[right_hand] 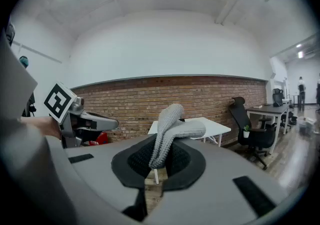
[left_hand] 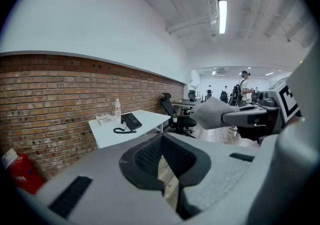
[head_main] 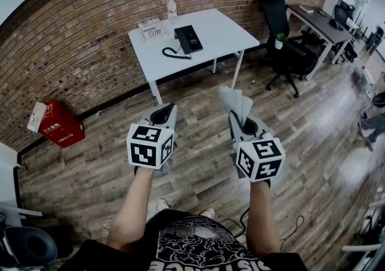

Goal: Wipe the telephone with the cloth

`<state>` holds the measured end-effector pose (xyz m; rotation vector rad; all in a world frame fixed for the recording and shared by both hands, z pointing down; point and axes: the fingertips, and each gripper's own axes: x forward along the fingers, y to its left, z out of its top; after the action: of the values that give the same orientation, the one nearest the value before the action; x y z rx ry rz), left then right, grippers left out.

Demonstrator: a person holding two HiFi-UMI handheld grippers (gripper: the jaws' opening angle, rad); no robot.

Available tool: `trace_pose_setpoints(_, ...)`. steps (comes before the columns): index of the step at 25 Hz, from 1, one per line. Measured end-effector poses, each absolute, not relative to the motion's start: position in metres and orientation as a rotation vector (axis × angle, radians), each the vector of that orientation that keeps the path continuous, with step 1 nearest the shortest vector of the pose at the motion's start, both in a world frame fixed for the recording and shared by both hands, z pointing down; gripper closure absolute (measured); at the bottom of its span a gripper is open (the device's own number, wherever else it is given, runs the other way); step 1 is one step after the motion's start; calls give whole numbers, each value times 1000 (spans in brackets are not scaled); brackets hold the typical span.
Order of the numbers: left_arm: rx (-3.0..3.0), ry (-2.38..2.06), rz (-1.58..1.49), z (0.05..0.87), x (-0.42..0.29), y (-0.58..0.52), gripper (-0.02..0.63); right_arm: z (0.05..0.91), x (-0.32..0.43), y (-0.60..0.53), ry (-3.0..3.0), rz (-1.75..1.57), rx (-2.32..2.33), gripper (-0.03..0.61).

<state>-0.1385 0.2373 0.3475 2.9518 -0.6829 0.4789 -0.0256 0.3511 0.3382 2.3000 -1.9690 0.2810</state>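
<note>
Wall: brick wall point(head_main: 90, 29) behind the white table point(head_main: 224, 32)
Floor: wood floor point(head_main: 313, 143) under the table
Seat: black office chair point(head_main: 275, 14) right of the table
Light: ceiling light point(left_hand: 222, 15), lit

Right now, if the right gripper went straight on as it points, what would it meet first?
Probably the white table, after free air; the cloth in the right gripper hides the exact spot.

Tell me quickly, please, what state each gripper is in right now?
The left gripper: closed, fingers together, holding nothing.
The right gripper: closed on the grey cloth.

All three views toward shared table point(head_main: 222, 32)
</note>
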Motion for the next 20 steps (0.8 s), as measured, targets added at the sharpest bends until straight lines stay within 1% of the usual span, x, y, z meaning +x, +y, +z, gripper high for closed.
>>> trace_pose_setpoints(10, 2944, -718, 505, 353, -105, 255, 607, 350, 12, 368, -2016, 306, 2266, 568)
trace_pose_setpoints(20, 2927, -694, 507, 364, -66, 208, 607, 361, 44, 327, -2001, 318, 2241, 568)
